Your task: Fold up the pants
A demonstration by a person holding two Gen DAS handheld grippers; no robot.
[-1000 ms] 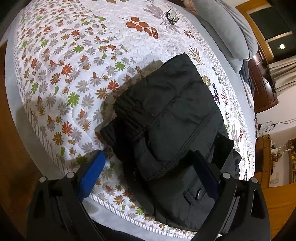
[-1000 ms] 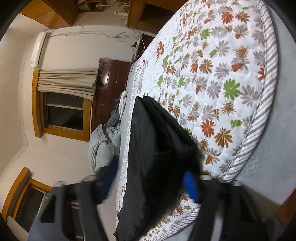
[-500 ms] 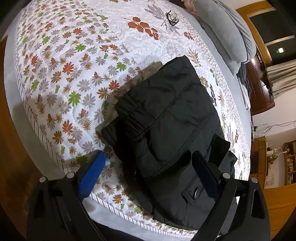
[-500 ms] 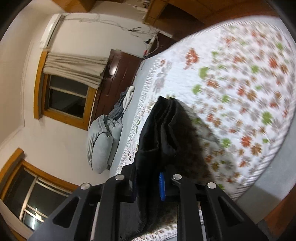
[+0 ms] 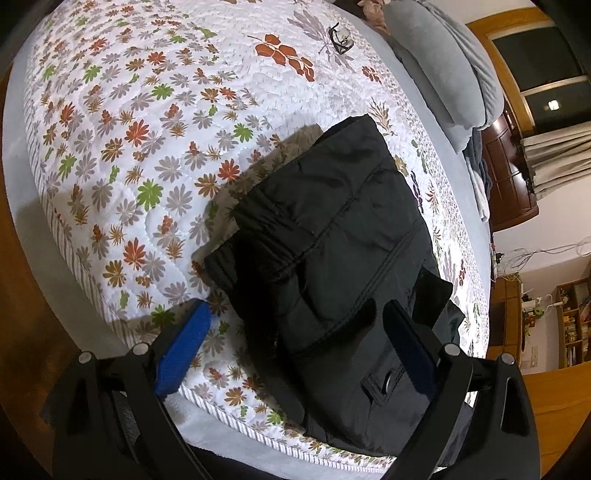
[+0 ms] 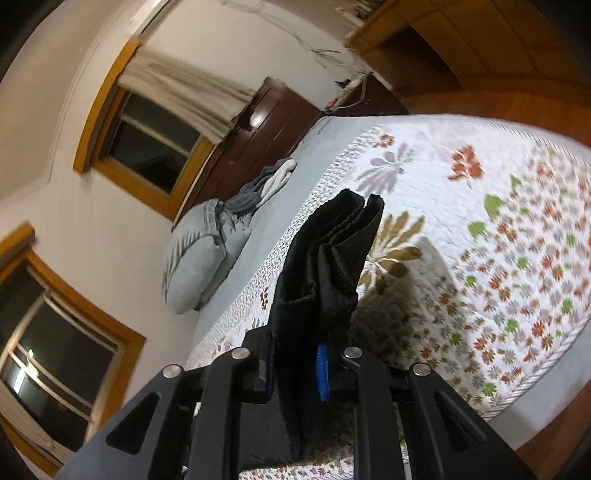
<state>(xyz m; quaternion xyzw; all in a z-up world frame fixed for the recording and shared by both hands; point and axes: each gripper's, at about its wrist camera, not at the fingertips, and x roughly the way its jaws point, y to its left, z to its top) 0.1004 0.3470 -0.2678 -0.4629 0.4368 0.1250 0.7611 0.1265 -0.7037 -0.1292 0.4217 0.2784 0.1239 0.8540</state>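
Folded black pants (image 5: 332,240) lie on the flowered quilt (image 5: 140,155) near the bed's front edge, a buttoned pocket facing me. My left gripper (image 5: 295,314) hovers open over their near end; its blue left pad (image 5: 184,339) is above the quilt and its right finger (image 5: 410,350) above the pocket. In the right wrist view my right gripper (image 6: 297,365) is shut on a thick stack of layers of the black pants (image 6: 325,266). That stack stands up from the jaws, raised above the quilt (image 6: 498,258).
Grey pillows (image 5: 447,70) and bundled grey bedding (image 6: 199,258) lie along the far side of the bed. A pair of glasses (image 5: 341,35) rests on the quilt. A dark wooden cabinet (image 6: 251,136), windows and wood floor (image 5: 22,314) surround the bed.
My right gripper closed on the pants' edge, then rose and rolled, lifting the gripped layers off the quilt. The left gripper stayed open in about the same place.
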